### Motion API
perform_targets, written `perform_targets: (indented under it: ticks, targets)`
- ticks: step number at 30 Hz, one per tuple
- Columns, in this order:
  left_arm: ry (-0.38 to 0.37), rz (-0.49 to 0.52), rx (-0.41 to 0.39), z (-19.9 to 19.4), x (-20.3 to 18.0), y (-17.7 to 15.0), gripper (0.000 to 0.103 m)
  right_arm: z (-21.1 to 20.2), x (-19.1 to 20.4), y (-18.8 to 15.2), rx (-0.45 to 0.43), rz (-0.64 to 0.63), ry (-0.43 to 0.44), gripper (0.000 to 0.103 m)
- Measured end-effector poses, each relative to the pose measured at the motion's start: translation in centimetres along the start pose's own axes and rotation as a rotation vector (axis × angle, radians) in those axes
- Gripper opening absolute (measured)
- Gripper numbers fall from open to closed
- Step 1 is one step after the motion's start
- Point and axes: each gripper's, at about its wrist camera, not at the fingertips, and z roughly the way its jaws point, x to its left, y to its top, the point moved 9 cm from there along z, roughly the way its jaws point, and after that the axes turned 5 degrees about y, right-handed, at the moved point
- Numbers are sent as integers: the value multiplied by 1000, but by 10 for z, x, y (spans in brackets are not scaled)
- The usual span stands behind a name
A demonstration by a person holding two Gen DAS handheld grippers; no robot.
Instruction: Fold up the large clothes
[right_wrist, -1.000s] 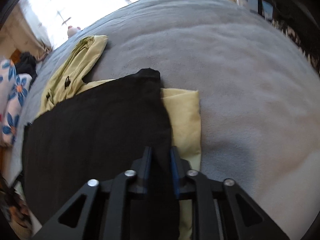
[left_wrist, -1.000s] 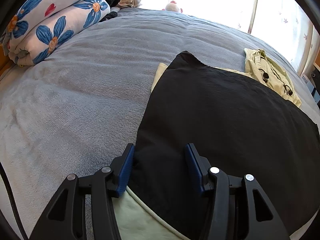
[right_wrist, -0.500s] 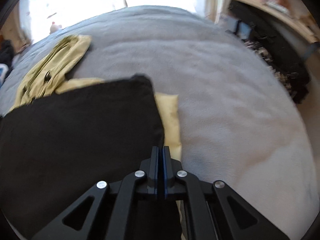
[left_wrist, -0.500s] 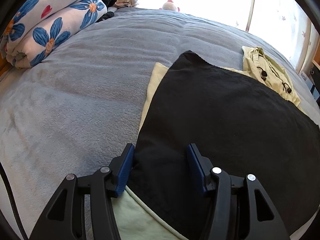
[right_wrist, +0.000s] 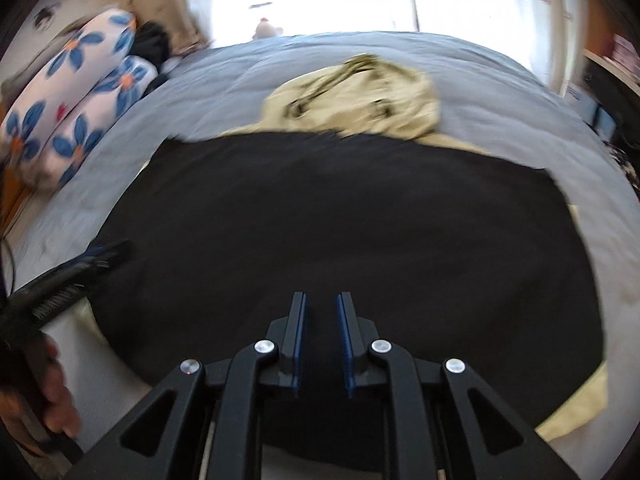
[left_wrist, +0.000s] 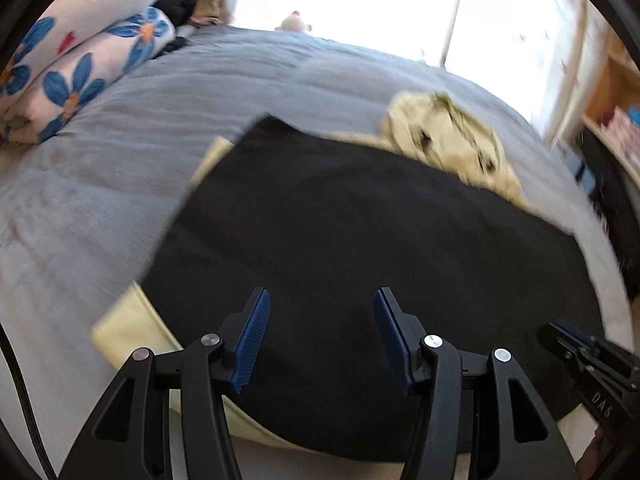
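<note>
Black cloth (right_wrist: 344, 232) lies flat on yellow garment (right_wrist: 360, 100), mid-bed (left_wrist: 100, 168). Left claw (left_wrist: 320, 332) wide apart, empty, over near edge; right claw (right_wrist: 322, 340) slightly apart, empty. Next: pinch both near corners squarely, lift evenly, fold far.

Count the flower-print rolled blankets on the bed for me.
2. Both lie at the bed's far left edge: the upper roll stacked against the lower roll. More may be hidden out of frame.
</note>
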Motion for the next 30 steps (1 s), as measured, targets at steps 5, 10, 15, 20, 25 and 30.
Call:
perform_targets:
  ticks: [5, 10, 15, 20, 25, 30]
  targets:
    - [98, 58, 42, 15, 14, -18, 53, -2, -61, -25, 42, 57, -154, 15]
    - [111, 18, 48, 16, 57, -15, 51, -43, -162, -61, 45, 154, -487, 16]
    - [119, 20, 50, 10, 58, -18, 51, -70, -210, -89, 23, 381, -385, 16]
    - [130, 22, 52, 1, 60, -20, 51, -77, -208, -90, 21, 420, -397, 16]
    - [129, 0, 70, -5, 72, -22, 52, -76, -191, -85, 7, 429, -357, 16]
    - [138, -4, 85, -9, 83, -22, 52, -69, -179, -82, 26, 438, -314, 16]
